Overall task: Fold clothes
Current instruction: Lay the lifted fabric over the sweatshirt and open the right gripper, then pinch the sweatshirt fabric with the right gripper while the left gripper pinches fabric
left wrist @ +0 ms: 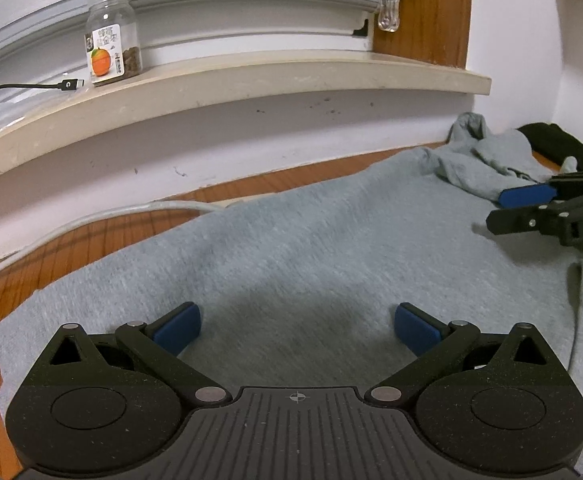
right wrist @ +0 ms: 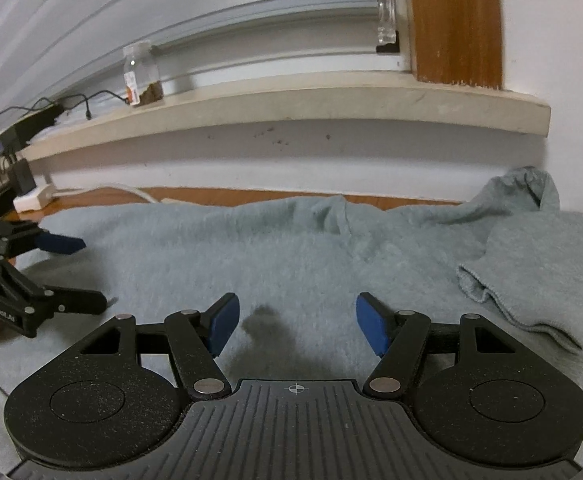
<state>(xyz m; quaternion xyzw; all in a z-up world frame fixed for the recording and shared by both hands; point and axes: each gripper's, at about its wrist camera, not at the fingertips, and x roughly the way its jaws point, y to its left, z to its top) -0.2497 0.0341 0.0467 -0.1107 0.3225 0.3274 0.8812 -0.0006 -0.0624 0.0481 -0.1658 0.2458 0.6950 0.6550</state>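
Both grippers, left (left wrist: 297, 326) and right (right wrist: 297, 322), hover open-jawed over a grey top (left wrist: 311, 240), seemingly poised to pinch an edge for folding

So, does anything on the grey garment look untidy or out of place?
Yes. The grey garment lies mostly flat, but its sleeve at the right is bunched and folded over itself. A white cable runs beside its far edge on the wooden surface.
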